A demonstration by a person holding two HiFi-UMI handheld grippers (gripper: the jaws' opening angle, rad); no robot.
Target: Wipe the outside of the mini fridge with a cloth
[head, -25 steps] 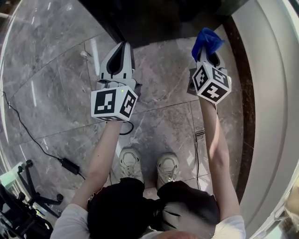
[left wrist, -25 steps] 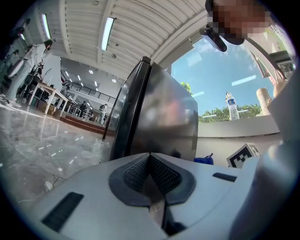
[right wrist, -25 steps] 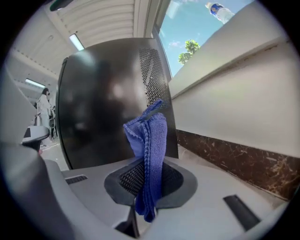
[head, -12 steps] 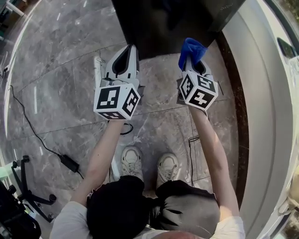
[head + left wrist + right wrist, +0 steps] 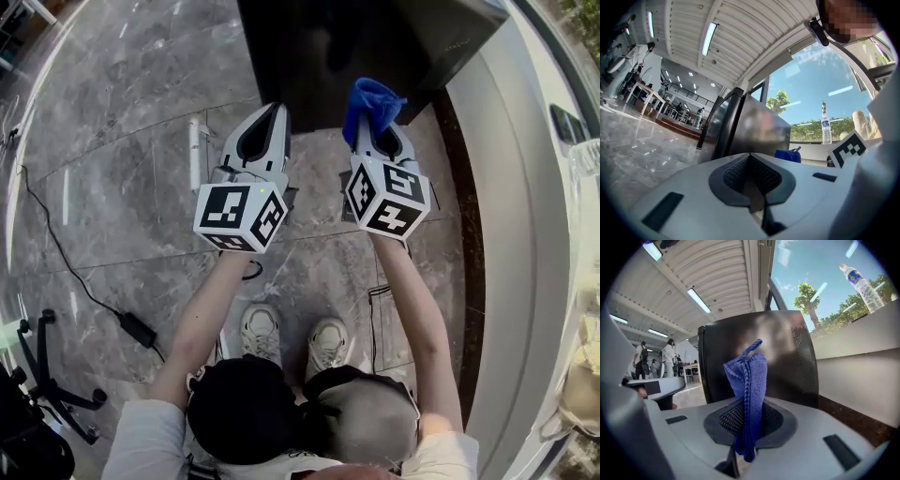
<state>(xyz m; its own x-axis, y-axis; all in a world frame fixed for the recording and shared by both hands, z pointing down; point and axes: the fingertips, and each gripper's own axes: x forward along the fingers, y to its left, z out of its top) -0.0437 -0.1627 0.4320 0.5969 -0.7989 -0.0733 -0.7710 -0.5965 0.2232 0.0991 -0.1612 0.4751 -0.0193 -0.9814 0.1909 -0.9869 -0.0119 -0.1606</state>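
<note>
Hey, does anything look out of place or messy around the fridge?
Nothing stands out. The black mini fridge stands upright on the grey marble floor, the blue knitted cloth is pinched in the right claw, and the left claw is shut and empty. A black cable with a power brick trails across the floor.

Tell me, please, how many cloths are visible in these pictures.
1: a blue cloth pinched in the right gripper's jaws, held in front of the mini fridge. The left gripper is shut, holding nothing. Others may lie out of view.
</note>
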